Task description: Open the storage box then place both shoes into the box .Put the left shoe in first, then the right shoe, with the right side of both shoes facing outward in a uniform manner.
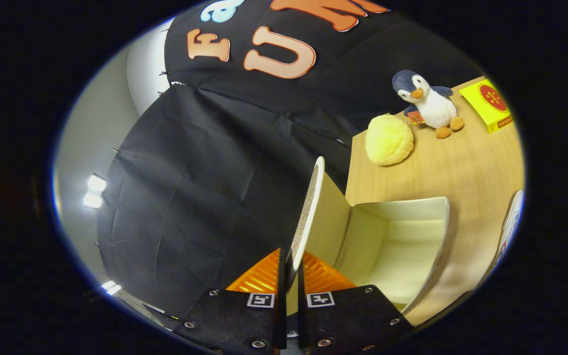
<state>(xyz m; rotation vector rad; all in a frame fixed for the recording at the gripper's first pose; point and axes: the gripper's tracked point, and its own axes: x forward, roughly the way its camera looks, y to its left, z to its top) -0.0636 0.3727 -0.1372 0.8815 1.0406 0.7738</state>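
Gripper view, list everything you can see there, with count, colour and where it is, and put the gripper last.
Storage box: one, cream inside, open, on the table just ahead of the fingers.
Box lid: one, cream with a woven face, raised upright, its edge between the fingers.
Table: one, light wood, under the box and toys.
Round plush: one, yellow, on the table beyond the box.
Penguin toy: one, grey-blue and white with orange feet, beside the round plush.
Flat carton: one, yellow with a red circle, beyond the penguin.
White object: one, partly seen beside the box; cannot tell what it is.
Lamps: bright white, past the black cloth.
Gripper: one, black with orange fingers, shut on the lid's edge.
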